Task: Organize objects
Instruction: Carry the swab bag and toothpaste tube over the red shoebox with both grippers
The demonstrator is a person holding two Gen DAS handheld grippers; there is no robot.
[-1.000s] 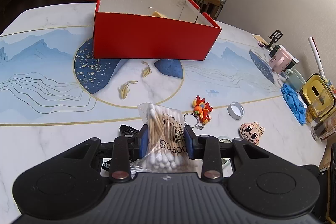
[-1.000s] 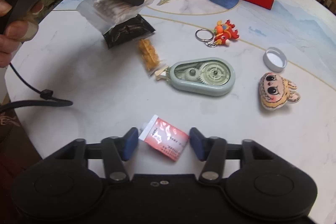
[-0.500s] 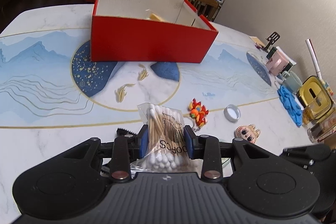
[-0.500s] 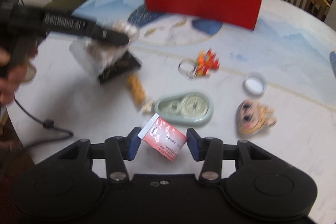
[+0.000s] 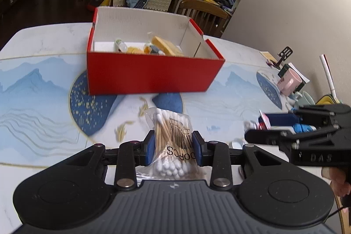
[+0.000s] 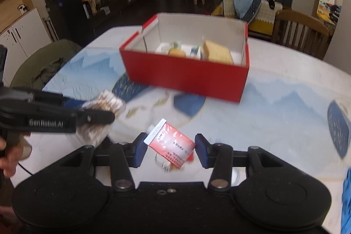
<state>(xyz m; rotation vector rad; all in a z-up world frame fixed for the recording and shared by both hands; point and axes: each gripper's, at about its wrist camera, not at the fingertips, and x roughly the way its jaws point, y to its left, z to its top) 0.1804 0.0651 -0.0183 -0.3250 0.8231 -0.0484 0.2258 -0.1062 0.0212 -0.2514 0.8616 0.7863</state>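
A white marble table [image 5: 39, 41] printed with blue mountains and gold-flecked circles carries an open red box [image 5: 151, 75] holding a few small items. The left gripper [image 5: 174, 147] pinches a bag of cotton swabs [image 5: 173, 137] above the tabletop, short of the box. The right gripper [image 6: 170, 147] clamps a red-and-white sachet [image 6: 170, 142], also in the air near the box. Behind stand a wooden chair [image 6: 300, 33], a sofa piled with clothes [image 6: 248, 1] and a dark living room.
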